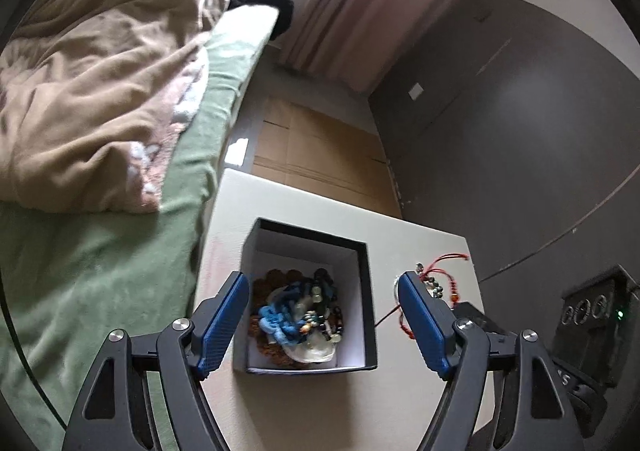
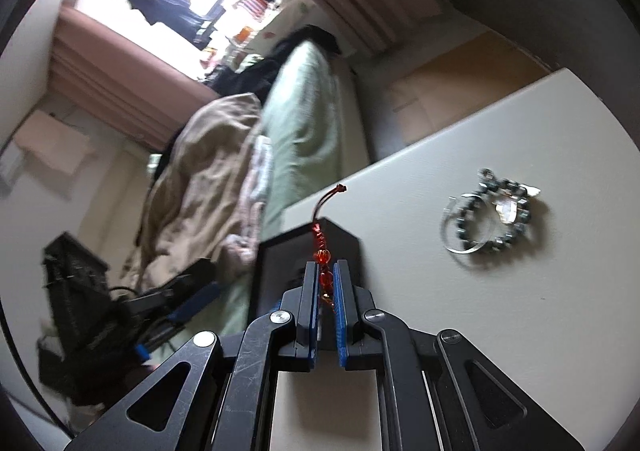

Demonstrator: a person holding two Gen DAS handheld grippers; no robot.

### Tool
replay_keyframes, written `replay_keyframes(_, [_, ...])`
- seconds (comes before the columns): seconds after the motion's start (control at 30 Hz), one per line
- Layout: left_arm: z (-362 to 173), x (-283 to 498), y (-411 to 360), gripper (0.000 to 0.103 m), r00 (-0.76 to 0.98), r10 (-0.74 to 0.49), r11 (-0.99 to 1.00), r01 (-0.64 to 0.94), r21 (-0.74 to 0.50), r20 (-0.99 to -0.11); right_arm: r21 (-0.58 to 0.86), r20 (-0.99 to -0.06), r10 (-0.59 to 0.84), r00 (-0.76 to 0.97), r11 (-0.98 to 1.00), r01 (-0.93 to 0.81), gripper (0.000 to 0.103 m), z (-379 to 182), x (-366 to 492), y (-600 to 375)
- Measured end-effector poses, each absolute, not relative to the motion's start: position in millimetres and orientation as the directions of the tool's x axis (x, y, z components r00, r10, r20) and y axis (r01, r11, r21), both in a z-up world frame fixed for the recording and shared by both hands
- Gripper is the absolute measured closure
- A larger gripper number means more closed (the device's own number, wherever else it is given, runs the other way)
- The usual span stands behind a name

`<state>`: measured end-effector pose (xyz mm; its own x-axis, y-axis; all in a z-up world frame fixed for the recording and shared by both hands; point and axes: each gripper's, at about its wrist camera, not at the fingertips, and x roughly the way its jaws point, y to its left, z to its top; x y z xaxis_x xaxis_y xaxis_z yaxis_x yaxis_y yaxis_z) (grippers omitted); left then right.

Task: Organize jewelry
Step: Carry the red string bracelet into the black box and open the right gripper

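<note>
Red cord bracelet with orange-red beads (image 2: 324, 257) pinched between the closed blue-padded fingers of the right gripper (image 2: 325, 271); its knotted cord tail sticks up past the fingertips, held off the white tabletop (image 2: 460, 331). Behind the grip, a black square box with white lining (image 1: 360, 247) stands on the tabletop, toward the edge nearest the bed. Box holds a tangled heap of jewelry (image 1: 300, 315): blue cord, dark beads, brown beaded strands, a pale shell-like piece. Left gripper (image 1: 324, 315) hovers over the box, jaws spread wide, one blue pad at the box's left wall, the other just past its right wall. From the left wrist view, red cord and small beads trail on the tabletop beside the box's right side, toward the right edge. Dark-beaded bracelet with silver links (image 2: 500, 207) lies flat on the tabletop, overlapping a plain silver bangle (image 2: 460, 227), well apart from the box. Beyond the tabletop edge: bed with green sheet (image 1: 120, 271) and rumpled tan blanket (image 1: 92, 83), pinkish curtains (image 1: 360, 3), flattened cardboard (image 1: 320, 147) on the floor.
</note>
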<state>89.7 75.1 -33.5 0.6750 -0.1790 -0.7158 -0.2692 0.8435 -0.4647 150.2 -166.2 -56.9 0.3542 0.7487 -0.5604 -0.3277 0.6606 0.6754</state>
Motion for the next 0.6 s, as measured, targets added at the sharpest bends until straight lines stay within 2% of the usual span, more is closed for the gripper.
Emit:
replay_keyframes(0.3, [-20.7,78.8,101.2,0.025,0.718,-0.131,0.824,-0.305,-0.478,-0.683,0.74,-0.48,0.824,0.299,0.564,-0.366,0.094,-54.6,143.2,-132.0])
replay_keyframes(0.6, [-18.8,81.6,120.6,0.025,0.74,-0.137,0.789,-0.321,-0.524,-0.659,0.78,-0.468,0.85,0.242,0.526,-0.34,0.094,-72.9,151.4,-91.0])
